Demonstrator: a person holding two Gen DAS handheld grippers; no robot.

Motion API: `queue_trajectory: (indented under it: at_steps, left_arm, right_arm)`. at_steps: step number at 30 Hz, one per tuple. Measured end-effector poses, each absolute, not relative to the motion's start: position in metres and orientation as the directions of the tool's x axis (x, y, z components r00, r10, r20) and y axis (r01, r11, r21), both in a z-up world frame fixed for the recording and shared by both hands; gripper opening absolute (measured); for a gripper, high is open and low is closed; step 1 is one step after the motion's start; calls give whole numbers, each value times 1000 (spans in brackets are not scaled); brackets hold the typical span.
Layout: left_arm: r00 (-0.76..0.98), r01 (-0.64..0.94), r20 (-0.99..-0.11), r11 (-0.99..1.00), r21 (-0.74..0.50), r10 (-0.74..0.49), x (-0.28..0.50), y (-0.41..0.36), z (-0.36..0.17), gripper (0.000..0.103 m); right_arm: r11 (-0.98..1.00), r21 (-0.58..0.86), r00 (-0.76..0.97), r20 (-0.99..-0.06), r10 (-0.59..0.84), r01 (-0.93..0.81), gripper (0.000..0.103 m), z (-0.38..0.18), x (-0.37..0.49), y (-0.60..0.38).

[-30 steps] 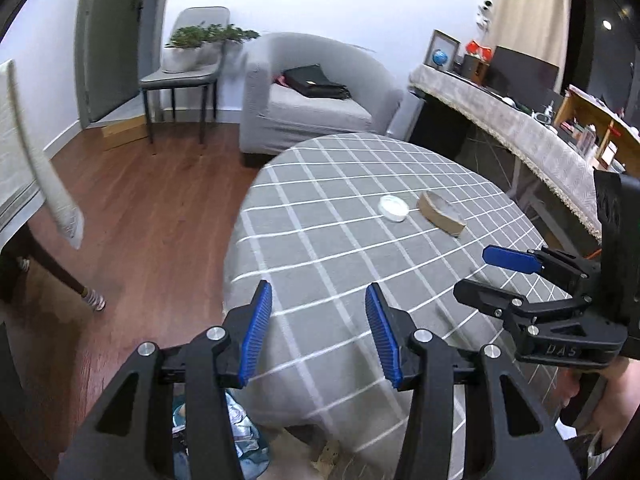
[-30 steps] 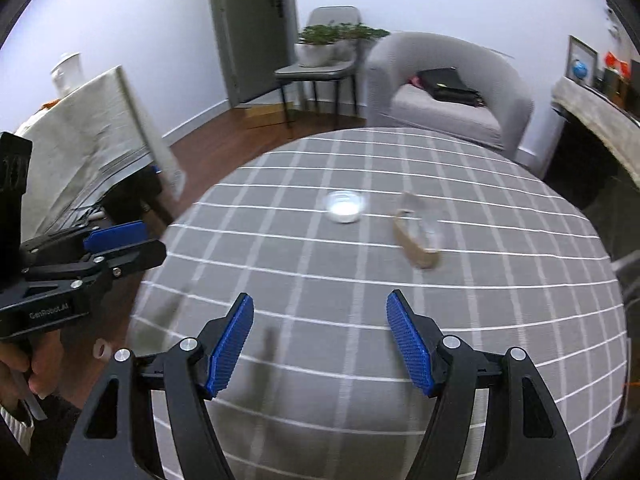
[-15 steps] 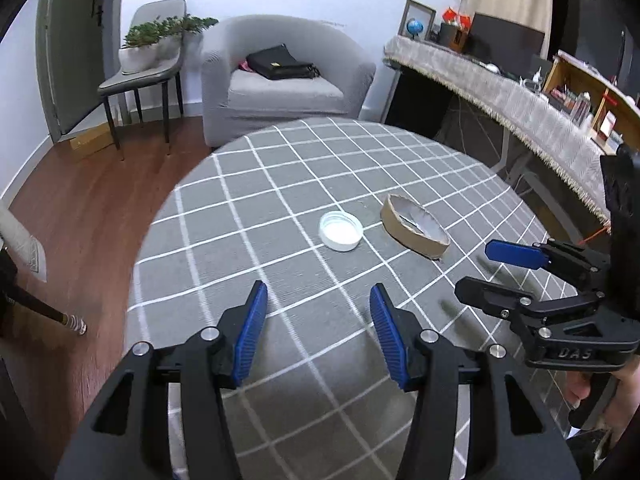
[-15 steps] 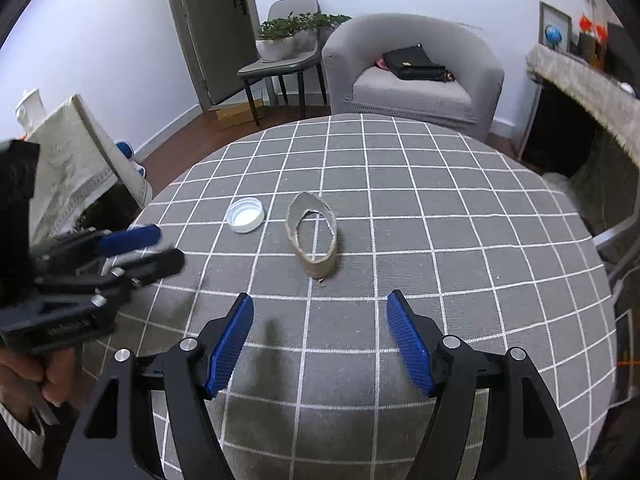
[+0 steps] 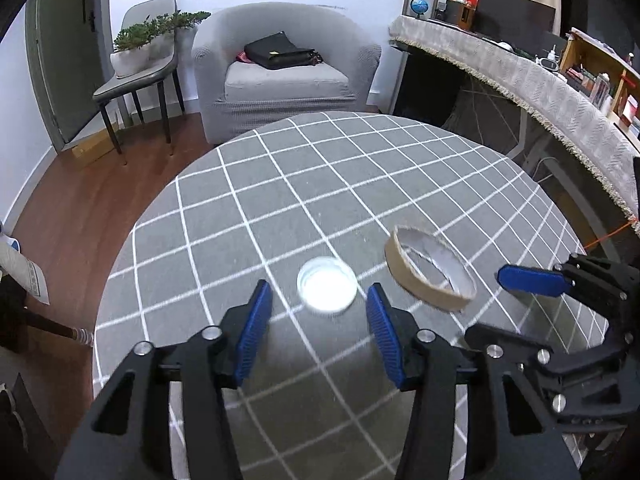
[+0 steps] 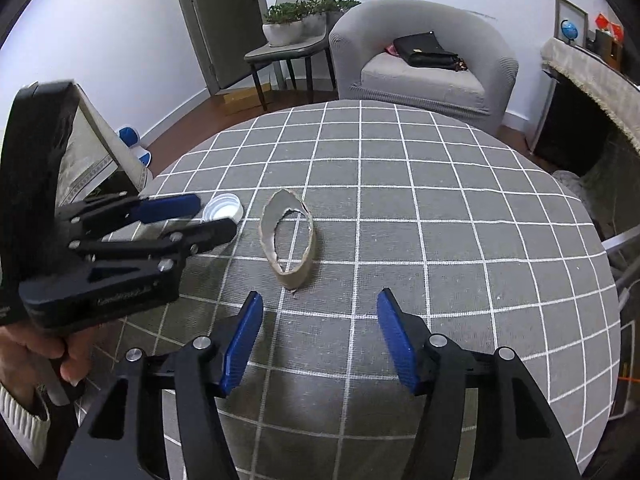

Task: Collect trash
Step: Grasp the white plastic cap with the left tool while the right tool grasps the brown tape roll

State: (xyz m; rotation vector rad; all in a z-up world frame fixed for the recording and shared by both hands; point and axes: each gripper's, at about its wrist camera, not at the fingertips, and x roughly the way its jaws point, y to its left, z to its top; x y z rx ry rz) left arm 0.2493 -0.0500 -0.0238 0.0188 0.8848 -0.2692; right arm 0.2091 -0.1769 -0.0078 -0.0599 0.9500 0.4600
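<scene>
We hold both grippers over a round table (image 5: 280, 200) covered in a grey checked cloth. Our left gripper (image 5: 320, 320) has its jaws spread wide with nothing between the blue pads, and a white lid (image 5: 327, 286) lies flat on the cloth just ahead of it, in line with the gap, its hollow side facing up. To the right of that lid sits a cardboard ring (image 5: 430, 278), apart from it, lying with its opening upward and its brown outer wall toward us.

Our right gripper (image 6: 318, 332) is also wide open and empty. The ring (image 6: 289, 242) rests just ahead of its left pad, squashed into an oval whose long axis runs away from us, with a torn inner edge. Nothing lies between the pads and the ring. The other tool crosses in from the left, its tips reaching over the lid (image 6: 223, 208).

Beyond the table we see a grey armchair (image 5: 284, 76) with a black bag (image 5: 280, 55) on its seat, a chair (image 5: 140, 76) bearing a potted plant (image 5: 150, 42), and a long draped counter (image 5: 520, 80) off to the right.
</scene>
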Motion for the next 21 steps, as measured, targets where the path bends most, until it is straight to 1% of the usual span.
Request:
queue_trajectory:
  at_steps: [2,3,9,13,17,21]
  left_arm:
    - [601,245,-764,964,-104,-235,253,-50,-24,40]
    - [602,244,-763,964,-106,-236,253,-50,-23,33]
    - [599,246,-758,960,-132,-257,255,-45,-22,33]
    - [604,239,-755,962,-134,-255,252,-34,-21,33]
    - [611,221,-752,965,-139,-248,249,-17,-19,33]
    - [616,213,-746,965,-152,-253,242,1,-15,33]
  right_arm:
    - [900,148,491,-796,355,-410,60,-8,211,-176]
    - [899,150,490,-795,357,-412,60,-8,213,-175]
    - [894,140,488,-796,358,-426,60,-8,221,-162]
    - [891,122,490,-798,351,-438,54,-7,225,-149]
    - [894,103,499,-799,336,-436,53,-8,230,-138]
    - [895,87,503,-802,323,-437,42,-8,234,-127]
